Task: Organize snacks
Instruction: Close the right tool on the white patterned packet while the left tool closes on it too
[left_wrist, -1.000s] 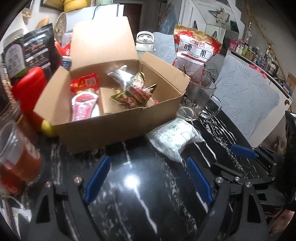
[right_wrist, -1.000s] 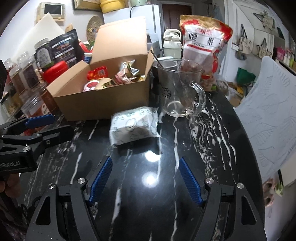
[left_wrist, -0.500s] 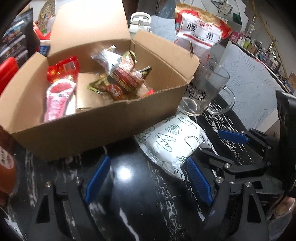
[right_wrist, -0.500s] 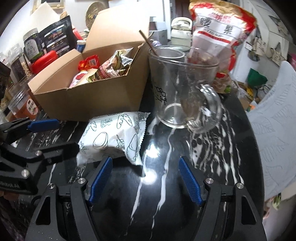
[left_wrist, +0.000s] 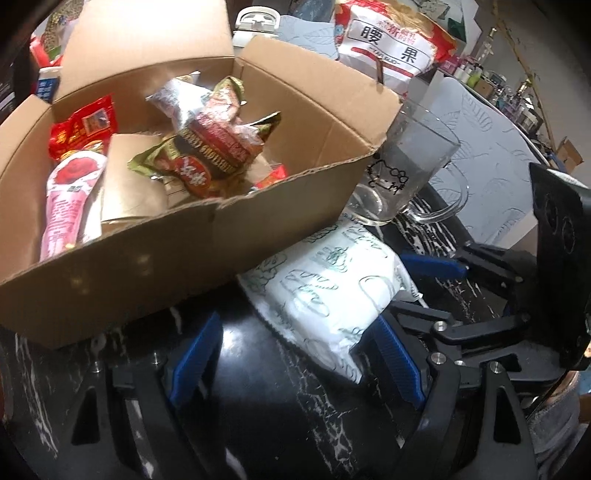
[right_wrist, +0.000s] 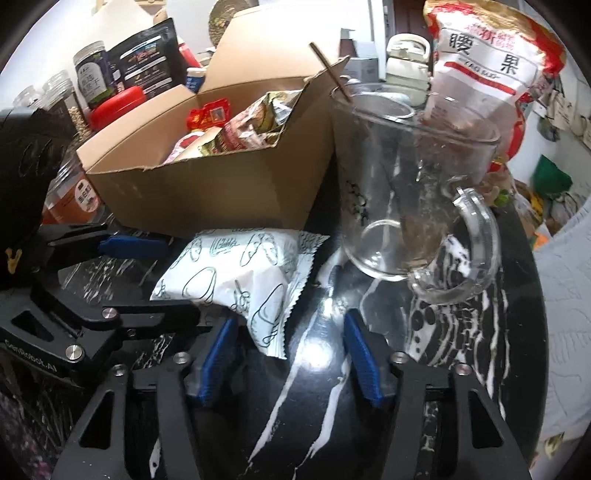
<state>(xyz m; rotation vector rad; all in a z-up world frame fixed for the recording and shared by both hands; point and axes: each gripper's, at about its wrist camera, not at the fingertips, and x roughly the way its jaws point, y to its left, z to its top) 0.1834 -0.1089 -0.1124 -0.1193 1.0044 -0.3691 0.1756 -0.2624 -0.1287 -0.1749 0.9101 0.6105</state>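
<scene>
A white snack packet with green line drawings lies on the black marble table against the front of an open cardboard box. The box holds several snack packs, among them a red one and a pink one. My left gripper is open, its fingers either side of the packet's near end. My right gripper is open, with the packet's corner between its fingers. The packet and box also show in the right wrist view.
A clear glass mug stands right of the box, touching the packet's far side. A large red and white nut bag stands behind it. Jars and a black pouch crowd the left. A padded grey chair is beyond the table edge.
Both grippers have moved forward toward the white packet and the box. The packet now lies between the fingers of each. The right gripper's jaws have narrowed somewhat.
</scene>
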